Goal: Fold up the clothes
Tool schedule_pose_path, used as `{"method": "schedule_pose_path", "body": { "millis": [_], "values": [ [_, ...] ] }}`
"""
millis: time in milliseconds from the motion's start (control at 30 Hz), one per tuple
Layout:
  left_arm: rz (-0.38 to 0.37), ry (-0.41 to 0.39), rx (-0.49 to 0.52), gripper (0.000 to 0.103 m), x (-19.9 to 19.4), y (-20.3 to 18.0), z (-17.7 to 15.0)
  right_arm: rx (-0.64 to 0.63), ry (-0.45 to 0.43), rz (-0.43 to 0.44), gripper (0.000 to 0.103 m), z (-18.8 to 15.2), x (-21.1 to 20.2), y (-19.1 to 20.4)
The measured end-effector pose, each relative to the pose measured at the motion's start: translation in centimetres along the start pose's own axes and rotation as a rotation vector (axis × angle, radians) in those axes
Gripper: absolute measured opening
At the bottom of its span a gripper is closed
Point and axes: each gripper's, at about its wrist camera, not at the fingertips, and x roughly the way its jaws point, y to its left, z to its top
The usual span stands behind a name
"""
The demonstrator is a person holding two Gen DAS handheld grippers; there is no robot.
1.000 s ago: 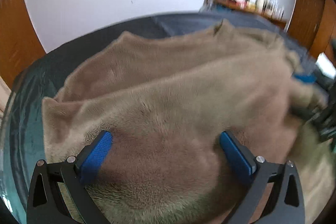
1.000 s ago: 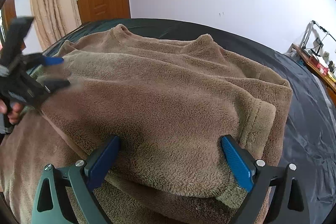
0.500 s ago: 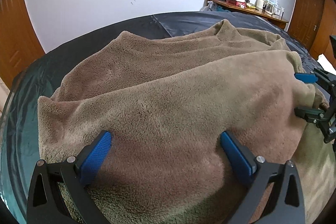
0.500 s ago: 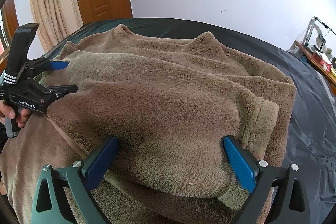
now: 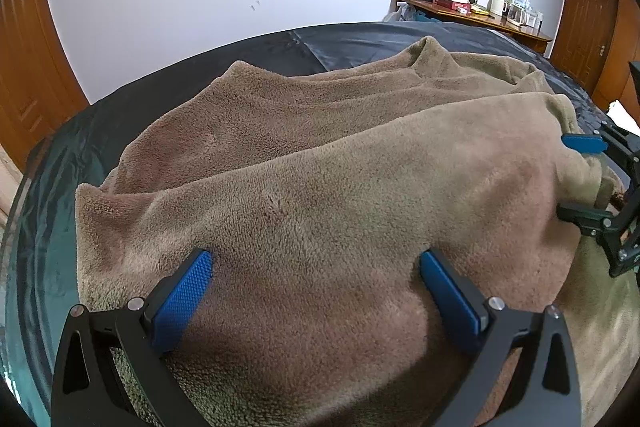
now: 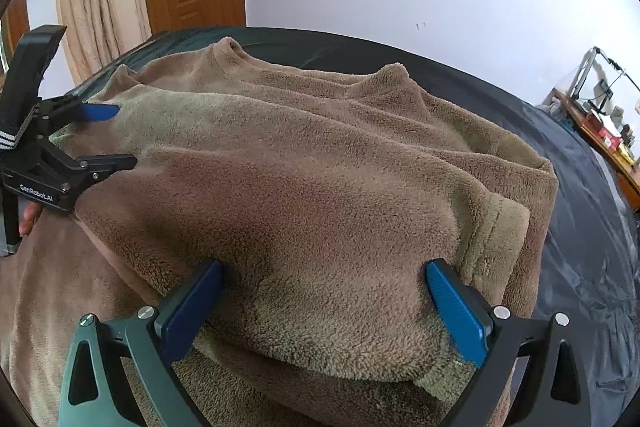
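Already, the fuzzy brown fleece sweater [image 6: 320, 187] is laid doubled over on the dark-sheeted bed [image 6: 580, 227], its folded layer turned toward the collar. The left gripper [image 5: 316, 263] and right gripper [image 6: 324, 271] are both spread wide, pads pressed onto the near fold and nothing gripped; a further fold is judged to be left.
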Motion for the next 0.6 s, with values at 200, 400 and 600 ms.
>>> {"method": "schedule_pose_path", "body": {
  "millis": [200, 400, 600],
  "values": [
    [0.005, -0.001, -0.002, 0.103, 0.0, -0.1, -0.1, 0.012, -0.001, -0.011, 0.102, 0.0, 0.0, 0.0],
    [0.023, -0.014, -0.008, 0.103, -0.7, -0.1, -0.3, 0.036, -0.009, -0.044, 0.102, -0.1, -0.3, 0.1],
    [0.170, -0.070, 0.058, 0.103, -3.8, -1.7, -1.8, 0.052, -0.056, -0.145, 0.102, -1.1, -2.5, 1.2]
  ]
}}
